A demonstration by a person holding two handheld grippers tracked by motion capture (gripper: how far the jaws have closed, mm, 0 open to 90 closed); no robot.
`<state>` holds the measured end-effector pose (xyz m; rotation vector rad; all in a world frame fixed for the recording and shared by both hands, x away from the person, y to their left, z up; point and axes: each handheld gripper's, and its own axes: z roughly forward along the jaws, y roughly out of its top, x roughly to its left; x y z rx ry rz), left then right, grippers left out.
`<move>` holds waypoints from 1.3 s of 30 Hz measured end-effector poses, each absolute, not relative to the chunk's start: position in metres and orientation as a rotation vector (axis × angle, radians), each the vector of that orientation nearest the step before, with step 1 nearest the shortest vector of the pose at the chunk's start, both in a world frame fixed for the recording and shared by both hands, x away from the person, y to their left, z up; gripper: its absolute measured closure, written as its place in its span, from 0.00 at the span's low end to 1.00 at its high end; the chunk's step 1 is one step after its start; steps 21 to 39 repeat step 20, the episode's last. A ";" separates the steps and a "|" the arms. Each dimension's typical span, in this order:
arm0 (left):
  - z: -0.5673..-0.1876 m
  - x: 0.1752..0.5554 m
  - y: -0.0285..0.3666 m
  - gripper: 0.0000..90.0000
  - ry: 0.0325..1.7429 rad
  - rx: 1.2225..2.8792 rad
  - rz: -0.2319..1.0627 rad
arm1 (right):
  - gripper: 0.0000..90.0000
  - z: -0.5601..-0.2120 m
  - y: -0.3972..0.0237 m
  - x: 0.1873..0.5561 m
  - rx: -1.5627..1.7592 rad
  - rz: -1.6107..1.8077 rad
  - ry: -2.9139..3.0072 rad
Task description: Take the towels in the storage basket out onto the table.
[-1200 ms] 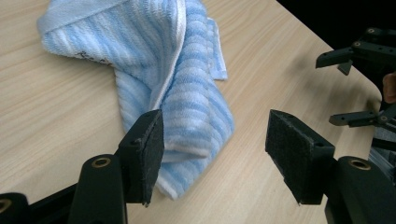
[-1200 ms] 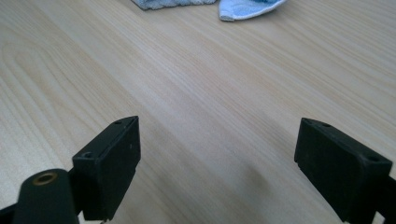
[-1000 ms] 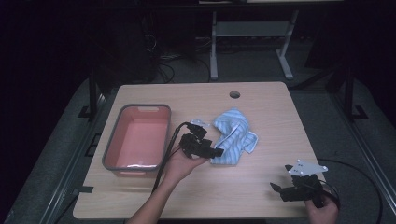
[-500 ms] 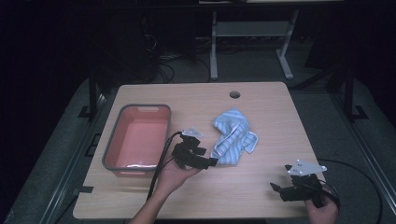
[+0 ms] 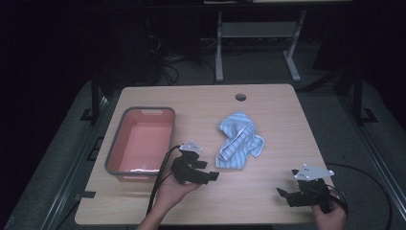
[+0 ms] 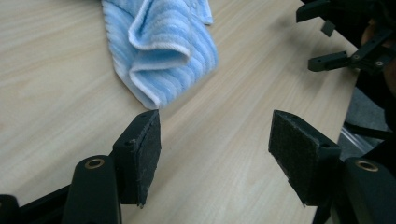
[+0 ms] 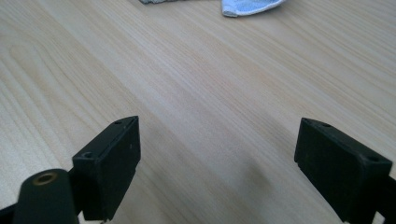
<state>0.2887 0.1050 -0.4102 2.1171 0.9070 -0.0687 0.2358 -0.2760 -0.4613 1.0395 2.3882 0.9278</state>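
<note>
The blue striped towel lay crumpled near the middle of the counter, just right of the pink tub. It looked soft, light and limp, likely to sag and trail when lifted, so a pinch on the folded near corner (thick enough to fill the pads) seemed the best hold. The left gripper sat just short of that corner, jaws parted fairly wide and holding nothing. The right gripper rested well apart at the near right, jaws wide and empty over bare wood. Nothing stood between towel and tub; only the left gripper's cable trailed beside the tub's rim.
</note>
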 end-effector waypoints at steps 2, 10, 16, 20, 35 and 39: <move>-0.412 0.285 0.107 0.37 0.913 2.110 -0.069 | 0.15 -0.462 -0.276 0.236 1.042 0.925 2.389; -0.424 0.273 0.114 0.37 0.906 2.116 -0.089 | 0.15 -0.462 -0.272 0.234 1.032 0.923 2.395; -0.429 0.263 0.119 0.36 0.889 2.098 -0.070 | 0.15 -0.462 -0.271 0.231 1.034 0.927 2.391; -0.432 0.253 0.116 0.34 0.851 2.117 -0.035 | 0.15 -0.463 -0.270 0.229 1.030 0.926 2.389; -0.432 0.253 0.116 0.34 0.851 2.117 -0.035 | 0.15 -0.463 -0.270 0.229 1.030 0.926 2.389; -0.432 0.253 0.116 0.34 0.851 2.117 -0.035 | 0.15 -0.463 -0.270 0.229 1.030 0.926 2.389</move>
